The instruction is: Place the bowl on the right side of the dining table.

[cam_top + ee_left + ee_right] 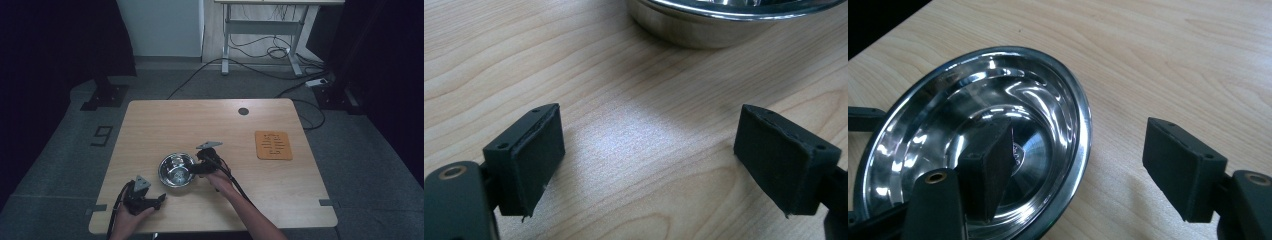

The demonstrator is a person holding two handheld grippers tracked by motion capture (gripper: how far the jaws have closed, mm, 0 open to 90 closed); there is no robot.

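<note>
Straddling the rim of the round, shiny stainless-steel bowl [978, 145], the right gripper [1088, 170] has one jaw inside the basin and the other outside over bare wood, jaws wide and not yet pinched. The step in hand looks like taking hold of the bowl by its near-right rim.

Bowl sits low and centre-left in the high view [176, 169], on the pale wooden worktop [210, 125], upright, mouth up. Being round, it has no long axis and no facing direction; the rim can be gripped anywhere.

Left gripper [145, 200] rests at lower left of the high view, just short of the bowl, jaws wide over empty wood, holding nothing.

Next move likely calls for closing squarely on the thin rim, since polished steel may slip or tilt.

Orange square mat [273, 145] lies well apart, right of centre.
</note>
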